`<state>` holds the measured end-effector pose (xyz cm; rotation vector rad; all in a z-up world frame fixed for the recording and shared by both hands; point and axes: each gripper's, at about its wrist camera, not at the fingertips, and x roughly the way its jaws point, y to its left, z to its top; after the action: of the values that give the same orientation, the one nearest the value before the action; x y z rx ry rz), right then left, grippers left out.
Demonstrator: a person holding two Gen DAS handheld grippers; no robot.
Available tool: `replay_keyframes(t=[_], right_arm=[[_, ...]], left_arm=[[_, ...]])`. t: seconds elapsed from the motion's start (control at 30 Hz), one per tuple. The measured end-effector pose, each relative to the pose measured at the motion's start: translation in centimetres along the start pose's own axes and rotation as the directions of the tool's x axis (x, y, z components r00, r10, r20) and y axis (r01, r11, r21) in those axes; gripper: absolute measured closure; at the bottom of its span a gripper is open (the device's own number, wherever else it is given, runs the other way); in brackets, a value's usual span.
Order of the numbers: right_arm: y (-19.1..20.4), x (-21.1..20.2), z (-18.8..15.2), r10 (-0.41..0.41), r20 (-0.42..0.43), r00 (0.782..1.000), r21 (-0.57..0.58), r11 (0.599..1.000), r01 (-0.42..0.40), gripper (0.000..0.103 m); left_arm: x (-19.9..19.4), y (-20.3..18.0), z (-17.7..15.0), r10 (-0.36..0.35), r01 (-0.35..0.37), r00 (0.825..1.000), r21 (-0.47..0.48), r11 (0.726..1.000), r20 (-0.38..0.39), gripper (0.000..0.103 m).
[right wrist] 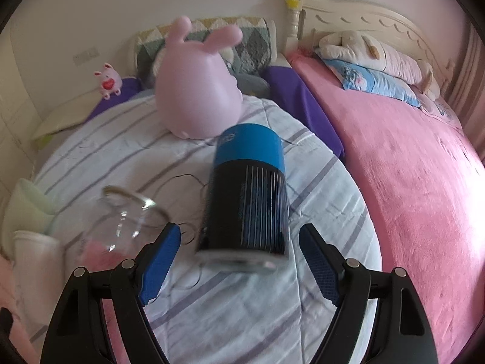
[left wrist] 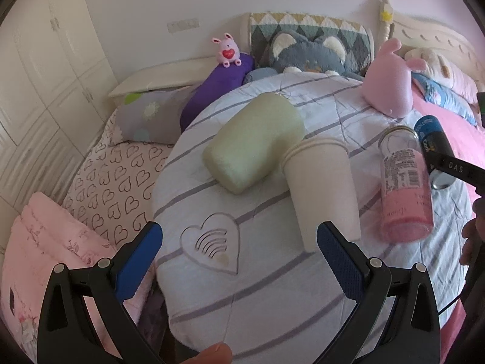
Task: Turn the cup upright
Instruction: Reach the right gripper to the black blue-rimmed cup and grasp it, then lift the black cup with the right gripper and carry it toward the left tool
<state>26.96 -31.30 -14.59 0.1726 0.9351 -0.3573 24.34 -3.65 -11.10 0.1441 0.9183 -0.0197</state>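
Paper cup (left wrist: 321, 188): on its side on the striped quilt (left wrist: 257, 273), rim far; open quilt near
Left gripper (left wrist: 239, 261): jaws wide, empty
Right gripper (right wrist: 239, 261): jaws wide, empty; blue-black can (right wrist: 247, 194) just beyond

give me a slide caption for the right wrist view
Open right gripper approaches a blue-and-black cup lying on its side on the striped quilt, a clear jar beside it.
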Motion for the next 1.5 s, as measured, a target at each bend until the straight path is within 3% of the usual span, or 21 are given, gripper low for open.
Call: replay_keyframes(t=[0.37, 0.4, 0.43, 0.67, 0.87, 1.13, 1.3, 1.5], right_arm=[[0.0, 3.9, 1.6, 0.003, -0.059, 0.998, -0.013, 1.0, -0.004, 0.021], [0.0, 4.2, 1.7, 0.005, -0.064, 0.998, -0.016, 1.0, -0.006, 0.022], [0.1, 4.4, 1.7, 0.01, -0.067, 0.998, -0.021, 1.0, -0.011, 0.033], [-0.4, 4.0, 1.4, 0.048, -0.074, 0.996, -0.016, 0.999, -0.049, 0.035], [-0.5, 1.1, 0.1, 0.061, -0.05, 0.997, -0.014, 0.998, -0.062, 0.035], [0.6, -6.2, -3.9, 0.134, 0.006, 0.991, -0.045, 0.99, -0.133, 0.035], [2.9, -10.5, -8.1, 0.229, 0.003, 0.973, -0.097, 0.969, -0.227, 0.035], [6.2, -11.8, -12.5, 0.306, -0.047, 0.951, -0.166, 0.936, -0.309, 0.035]], left_arm=[[2.3, -1.8, 2.6, -0.021, 0.021, 1.0, 0.015, 1.0, 0.001, 0.0], [2.3, -1.9, 2.8, -0.02, 0.02, 1.0, 0.017, 1.0, 0.002, 0.0], [2.3, -1.9, 2.8, -0.022, 0.022, 1.0, 0.016, 1.0, 0.001, 0.0], [1.3, -1.8, 2.3, -0.013, 0.013, 1.0, 0.025, 1.0, 0.005, 0.0], [-2.2, -0.7, 1.1, -0.007, 0.006, 0.999, 0.015, 1.0, 0.053, 0.0], [-6.6, 1.6, -2.4, 0.013, -0.013, 0.996, -0.01, 1.0, 0.085, 0.0], [-8.4, 2.5, -5.2, 0.03, -0.027, 0.996, -0.029, 0.999, 0.08, 0.0], [-10.2, 3.8, -8.1, 0.055, -0.052, 0.996, -0.045, 0.998, 0.074, 0.0]])
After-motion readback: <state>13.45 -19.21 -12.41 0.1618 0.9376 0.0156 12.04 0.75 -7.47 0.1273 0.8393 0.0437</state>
